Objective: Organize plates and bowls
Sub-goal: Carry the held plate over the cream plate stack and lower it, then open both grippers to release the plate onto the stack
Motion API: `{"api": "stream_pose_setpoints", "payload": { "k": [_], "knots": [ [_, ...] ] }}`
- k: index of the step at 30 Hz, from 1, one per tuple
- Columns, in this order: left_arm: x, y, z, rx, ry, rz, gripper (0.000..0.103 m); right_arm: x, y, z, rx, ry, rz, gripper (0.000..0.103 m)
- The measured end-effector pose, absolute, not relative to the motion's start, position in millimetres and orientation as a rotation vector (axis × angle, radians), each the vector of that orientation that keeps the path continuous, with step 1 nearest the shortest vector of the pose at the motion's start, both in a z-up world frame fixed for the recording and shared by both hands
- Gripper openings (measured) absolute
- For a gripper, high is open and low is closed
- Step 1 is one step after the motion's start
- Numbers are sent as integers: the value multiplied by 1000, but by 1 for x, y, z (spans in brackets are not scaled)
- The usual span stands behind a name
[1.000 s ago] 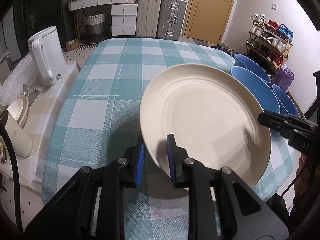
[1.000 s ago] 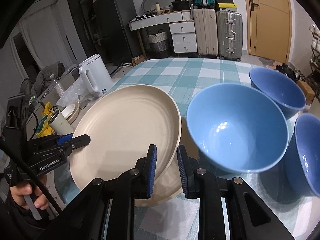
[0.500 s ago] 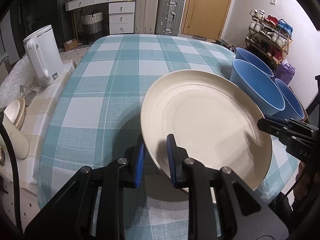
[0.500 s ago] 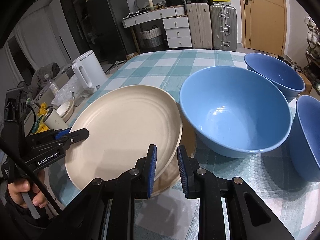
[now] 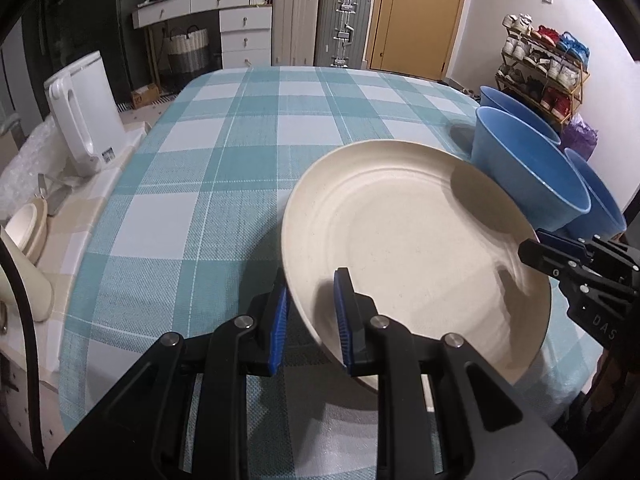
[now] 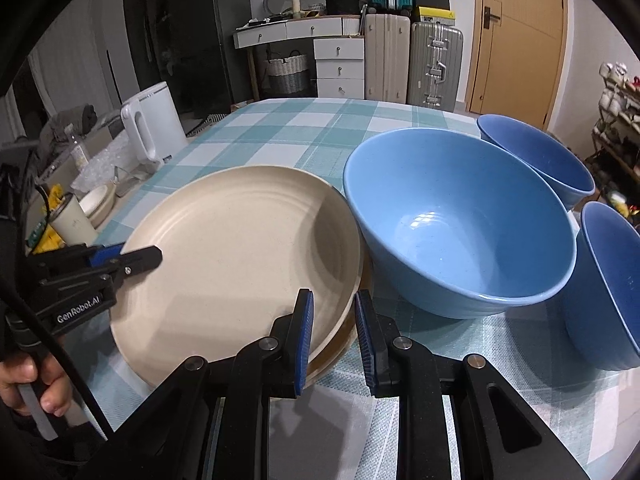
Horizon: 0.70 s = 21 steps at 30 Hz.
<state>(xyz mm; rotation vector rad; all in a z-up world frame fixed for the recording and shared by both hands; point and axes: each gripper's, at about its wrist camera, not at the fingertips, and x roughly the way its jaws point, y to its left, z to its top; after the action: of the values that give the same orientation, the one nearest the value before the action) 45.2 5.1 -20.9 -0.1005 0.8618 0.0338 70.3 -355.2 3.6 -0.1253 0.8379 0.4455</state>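
Two grippers clamp one cream plate [image 5: 408, 240] from opposite sides of its rim: the left gripper [image 5: 310, 320] pinches the near-left edge between its blue pads, and the right gripper [image 6: 334, 336] pinches the near-right edge in the same way. In the right wrist view the plate tilts slightly, and beneath its right edge the rim of a second cream plate [image 6: 342, 346] shows, lying on the table [image 5: 224, 168], which is covered with a teal and white checked cloth. Whether the upper plate touches the lower one cannot be told. Just beside the plates, to their right, stands a large light-blue bowl [image 6: 460, 220], upright and empty, its rim close to the upper plate's edge. Behind it sits a darker blue bowl [image 6: 540, 156], and a third blue bowl [image 6: 608, 288] stands at the right edge of the table. A white kettle [image 5: 84, 116] stands off the left side of the table on a lower surface, with a small cream dish [image 5: 26, 226] nearer the camera. A hand [image 6: 30, 384] grips the left gripper's handle at the lower left of the right wrist view.
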Motion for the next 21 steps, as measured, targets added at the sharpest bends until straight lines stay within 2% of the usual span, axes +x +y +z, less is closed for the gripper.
{"api": "stream_pose_setpoints", "payload": {
  "k": [12, 19, 21],
  "knots": [
    [51, -12, -32, 32, 835, 85, 21, 61, -348, -10, -222, 790, 376, 23],
    [52, 7, -30, -103, 868, 23, 21, 56, -345, -11, -253, 773, 359, 24],
    [50, 14, -28, -151, 879, 3, 26, 55, -346, -10, -248, 780, 367, 25]
  ]
}}
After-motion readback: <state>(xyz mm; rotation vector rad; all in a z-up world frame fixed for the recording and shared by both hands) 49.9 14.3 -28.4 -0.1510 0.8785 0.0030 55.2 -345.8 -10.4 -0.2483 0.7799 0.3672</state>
